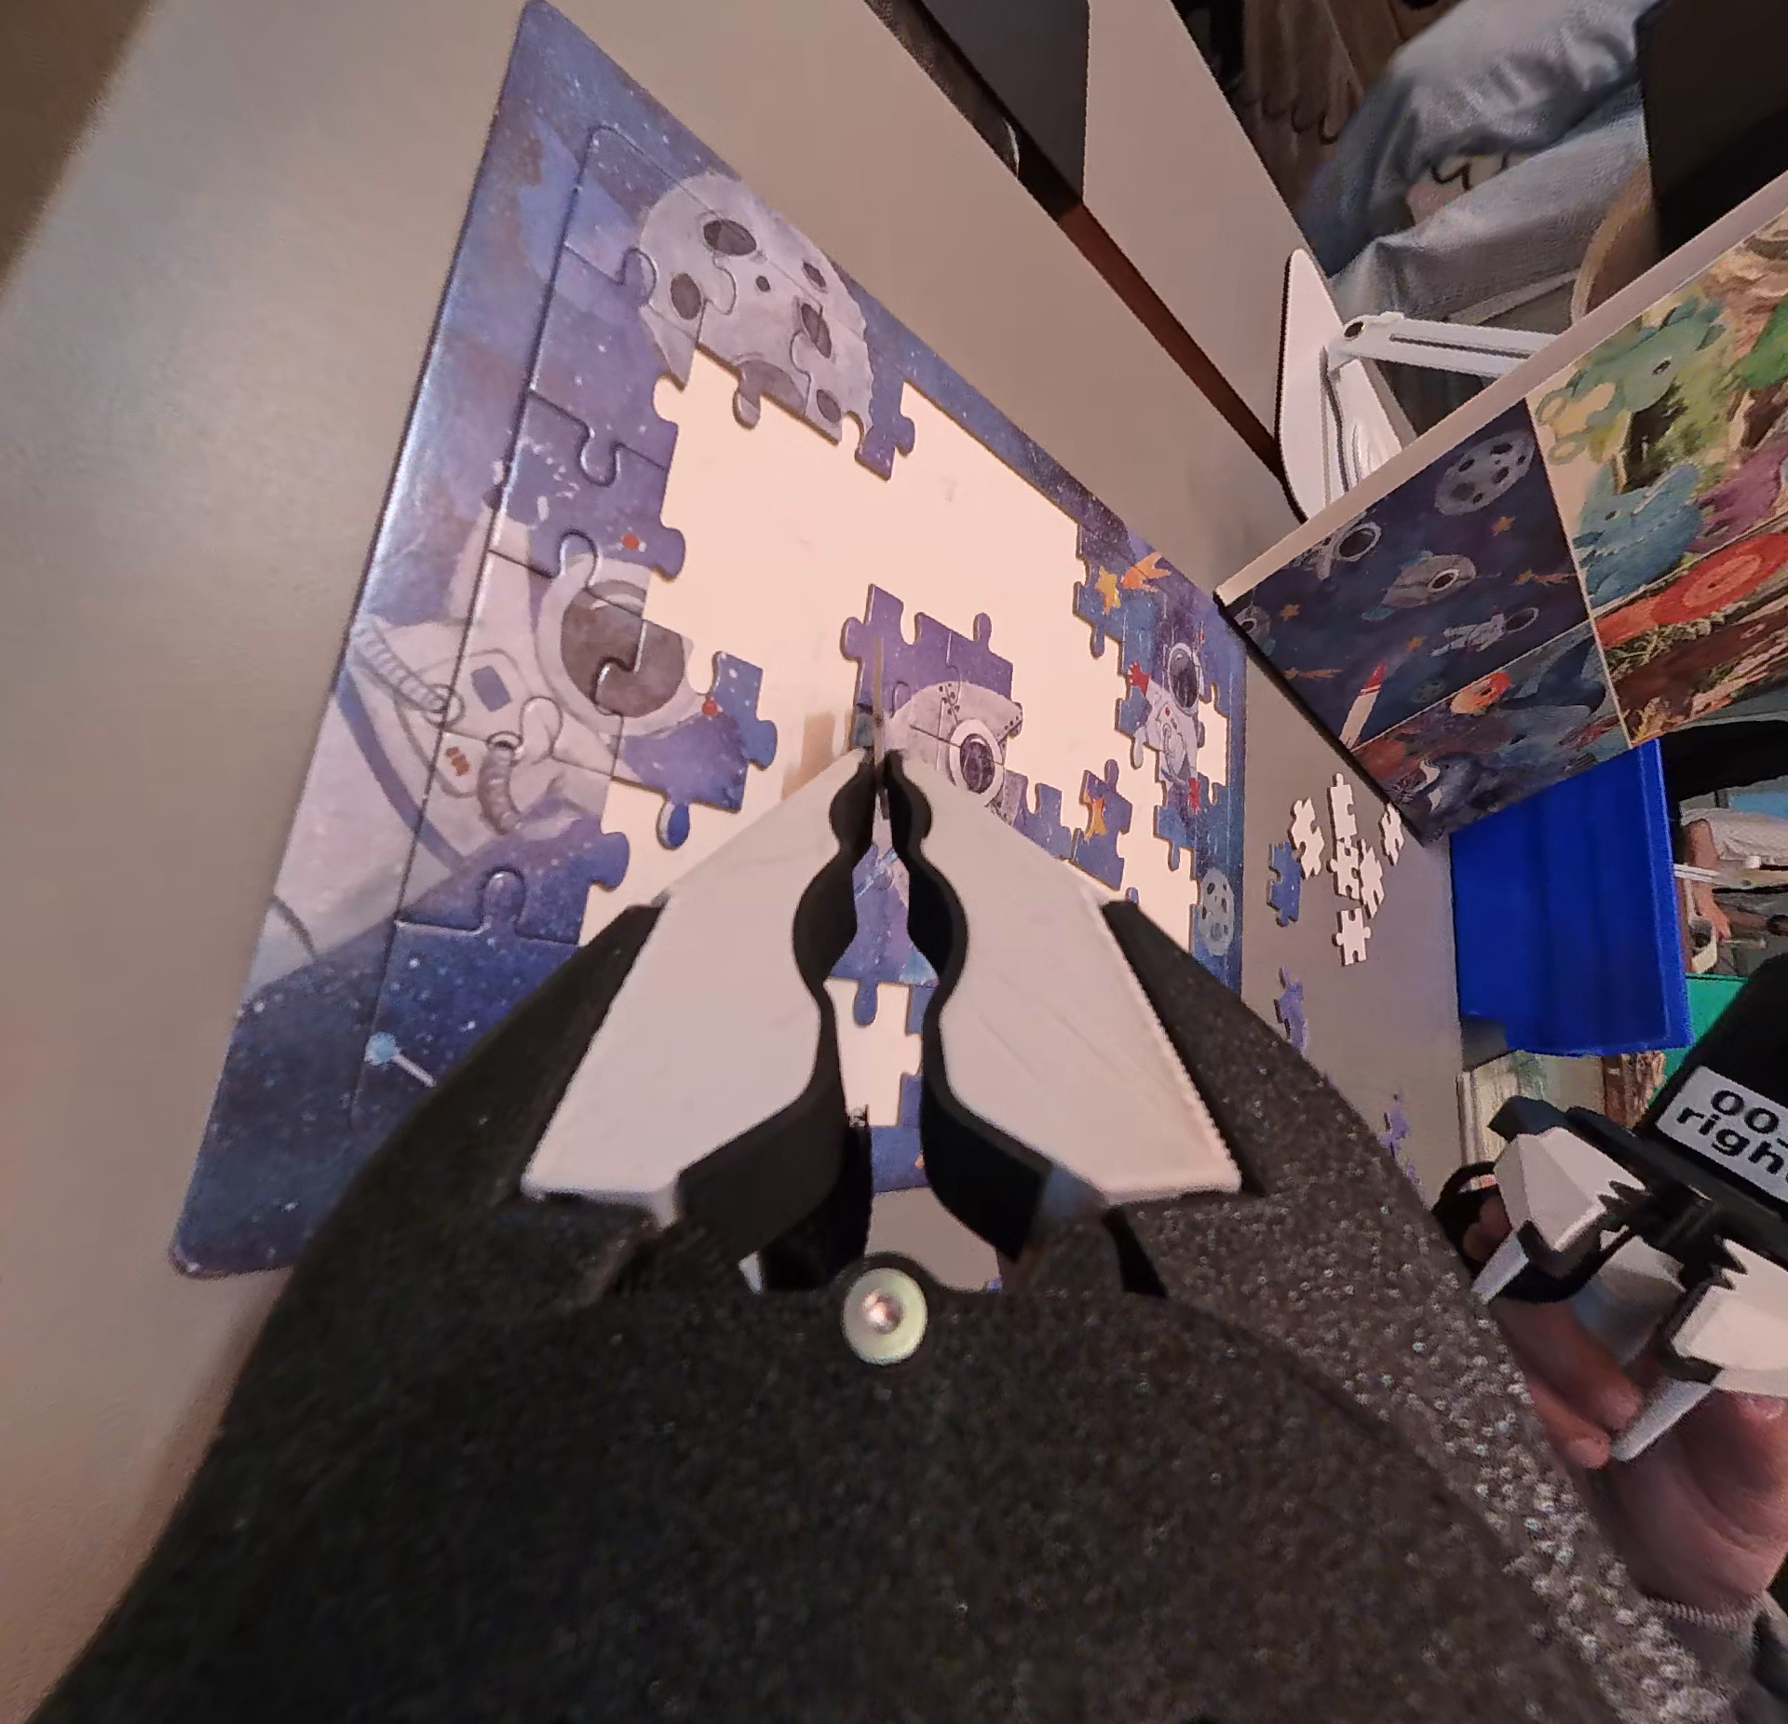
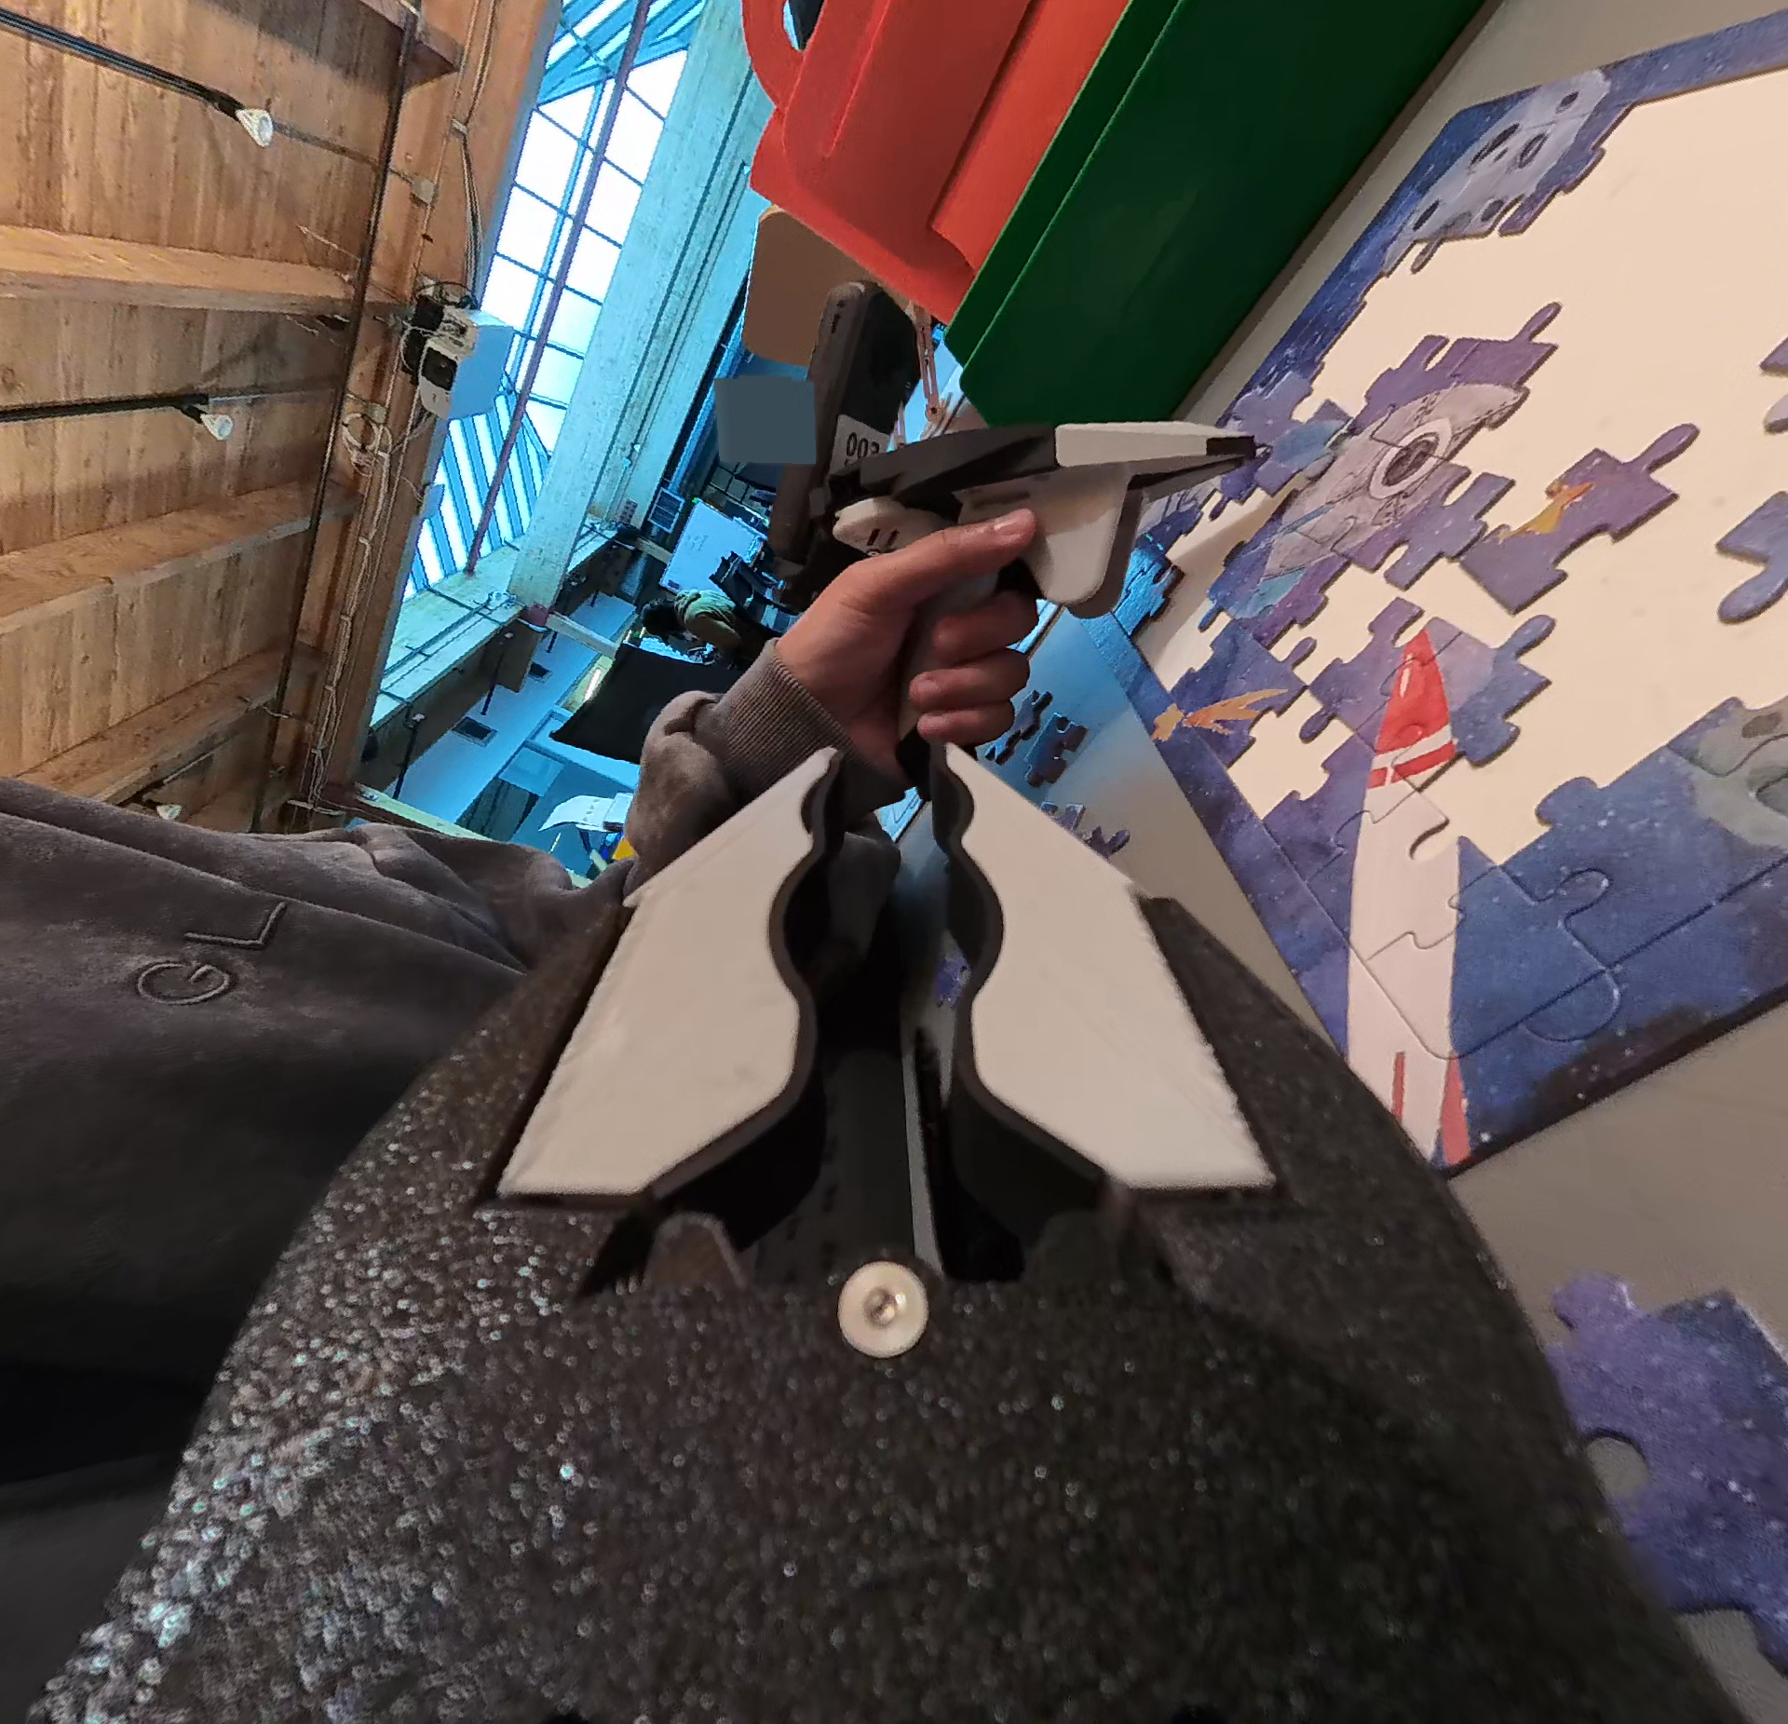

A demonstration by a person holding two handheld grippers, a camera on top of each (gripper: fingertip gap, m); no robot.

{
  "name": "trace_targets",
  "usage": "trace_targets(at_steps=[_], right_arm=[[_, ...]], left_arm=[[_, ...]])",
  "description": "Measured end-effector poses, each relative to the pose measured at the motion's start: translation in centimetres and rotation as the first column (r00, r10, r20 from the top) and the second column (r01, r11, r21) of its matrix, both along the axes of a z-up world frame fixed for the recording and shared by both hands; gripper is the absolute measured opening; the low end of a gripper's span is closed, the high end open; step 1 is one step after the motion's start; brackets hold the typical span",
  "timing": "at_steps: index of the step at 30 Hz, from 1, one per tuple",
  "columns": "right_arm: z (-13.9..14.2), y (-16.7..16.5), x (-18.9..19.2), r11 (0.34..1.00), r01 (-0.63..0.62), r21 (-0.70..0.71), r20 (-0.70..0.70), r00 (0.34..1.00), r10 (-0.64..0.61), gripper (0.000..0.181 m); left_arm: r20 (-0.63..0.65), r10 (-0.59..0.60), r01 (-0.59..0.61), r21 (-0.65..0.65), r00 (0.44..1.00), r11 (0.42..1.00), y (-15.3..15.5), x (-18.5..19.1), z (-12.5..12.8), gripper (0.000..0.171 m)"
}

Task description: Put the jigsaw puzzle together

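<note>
The jigsaw puzzle point(image 1: 542, 613) lies on the bench point(image 1: 174, 420), about half done; its white middle is bare. The left gripper point(image 1: 879, 768), jaws pressed together, pinches a thin piece. The right gripper point(image 2: 890, 768) is spread, empty. Loose pieces point(image 1: 1345, 855) wait nearby.

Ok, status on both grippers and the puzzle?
Left gripper shut on puzzle piece, edge-on over the satellite cluster. Right gripper open, empty, off-board. Puzzle board part filled.

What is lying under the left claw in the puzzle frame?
Under the left claw lie joined spacecraft pieces on the frame's bare backing. The claw hides the part directly beneath.
</note>
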State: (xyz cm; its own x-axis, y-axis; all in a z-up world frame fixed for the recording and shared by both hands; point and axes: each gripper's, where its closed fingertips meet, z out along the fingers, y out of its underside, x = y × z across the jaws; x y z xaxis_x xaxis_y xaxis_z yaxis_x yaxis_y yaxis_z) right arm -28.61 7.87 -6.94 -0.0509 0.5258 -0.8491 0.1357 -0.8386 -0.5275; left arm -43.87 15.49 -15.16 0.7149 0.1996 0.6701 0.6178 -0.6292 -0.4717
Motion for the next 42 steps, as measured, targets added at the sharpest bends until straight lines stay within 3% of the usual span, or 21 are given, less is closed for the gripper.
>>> trace_targets(at_steps=[15, 19, 24, 29, 32, 35, 39, 42], right_arm=[[-0.2, -0.3, -0.1, 1.0, -0.013, -0.007, 0.011, 1.0, 0.013, 0.019], [-0.3, -0.4, -0.2, 1.0, -0.019, -0.01, 0.014, 1.0, 0.019, 0.019], [-0.3, -0.5, -0.2, 1.0, -0.023, -0.013, 0.013, 1.0, 0.023, 0.019], [-0.3, -0.4, -0.2, 1.0, -0.022, -0.019, 0.011, 1.0, 0.023, 0.02], [-0.4, -0.6, -0.3, 0.999, -0.029, -0.019, 0.012, 0.999, 0.029, 0.02], [-0.6, -0.6, -0.3, 1.0, -0.028, -0.01, 0.026, 0.999, 0.029, 0.02], [-0.7, -0.3, -0.2, 1.0, -0.017, -0.009, 0.031, 0.999, 0.017, 0.02], [-1.1, -0.3, -0.3, 1.0, -0.017, -0.013, 0.042, 0.999, 0.018, 0.019]], left_arm=[[-0.039, -0.009, 0.008, -0.018, 0.999, 1.0, -0.4, -0.4, -0.6, 0.002], [-0.077, -0.016, 0.012, -0.04, 0.997, 0.999, -0.5, -0.4, -0.9, 0.017], [-0.171, -0.008, -0.003, -0.064, 0.985, 0.998, -1.2, -1.2, -0.8, 0.023], [-0.413, -0.038, 0.02, -0.05, 0.91, 0.999, -1.1, -2.9, 0.5, 0.021], [-0.512, -0.19, 0.169, -0.088, 0.838, 0.982, -0.1, -1.3, 0.5, 0.0], [-0.553, -0.287, 0.226, -0.178, 0.782, 0.958, 0.2, -0.6, -0.7, 0.0], [-0.599, -0.237, 0.161, -0.177, 0.765, 0.971, 0.2, -2.2, -0.6, 0.0], [-0.577, -0.238, 0.192, -0.139, 0.781, 0.971, 0.2, -2.2, -0.2, 0.0]])
